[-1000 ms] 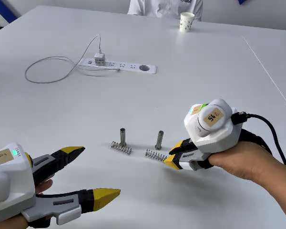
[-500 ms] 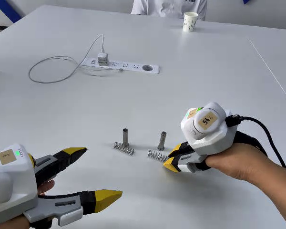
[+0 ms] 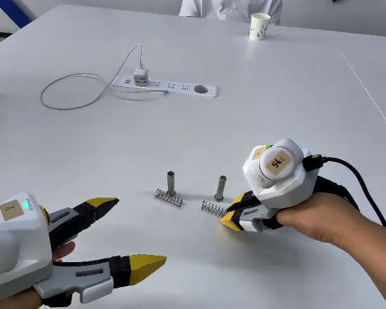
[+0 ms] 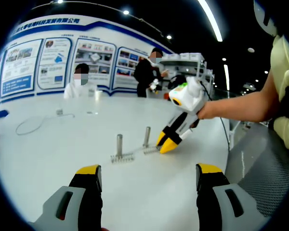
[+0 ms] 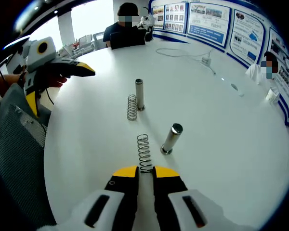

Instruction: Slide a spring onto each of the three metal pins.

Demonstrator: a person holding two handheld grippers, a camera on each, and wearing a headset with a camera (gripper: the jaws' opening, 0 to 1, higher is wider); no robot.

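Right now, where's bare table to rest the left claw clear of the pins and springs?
Free: the stretch between power strip and pins, and the table between the left claw and the left spring. Crowded: around the pins, where the right claw pinches the right spring.

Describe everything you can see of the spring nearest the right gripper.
The spring is a small, straight coil of bare silvery wire. It lies flat on the white table, beside the base of an upright metal pin, not on it. Its near end sits between the yellow tips of the right gripper, which look closed on it.
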